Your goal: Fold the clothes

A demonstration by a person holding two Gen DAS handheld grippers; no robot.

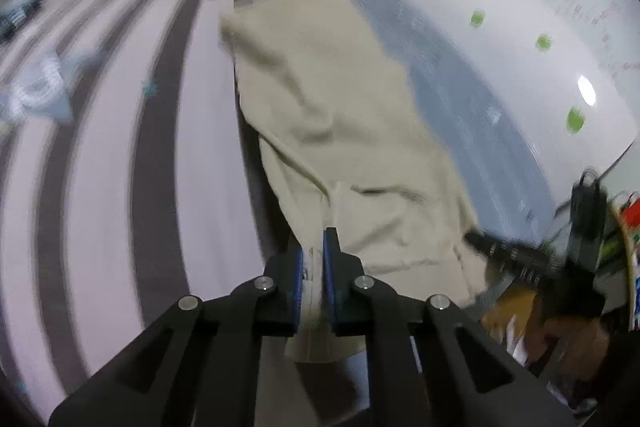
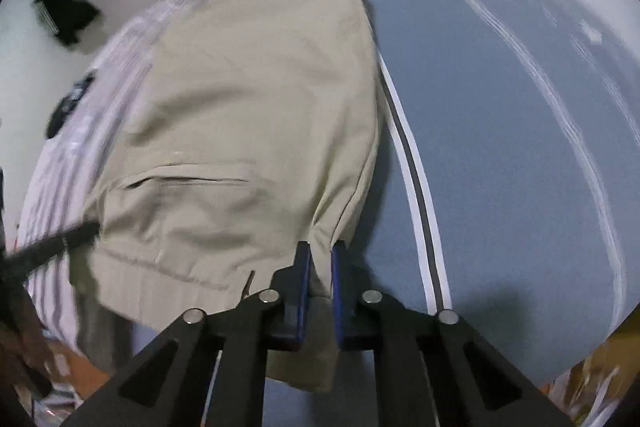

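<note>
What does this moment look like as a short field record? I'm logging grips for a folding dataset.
garment: beige trousers, waistband end lifted, legs trailing away
left gripper: shut on the waistband edge
right gripper: shut on the waistband's other corner
visible detail: slit pocket
surface below: striped sheet and grey-blue cover
image quality: motion blur

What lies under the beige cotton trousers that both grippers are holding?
Beneath the beige cotton trousers lies bedding: a pink sheet with dark stripes on one side and a grey-blue cover on the other. Whatever sits directly under the cloth is covered.
</note>
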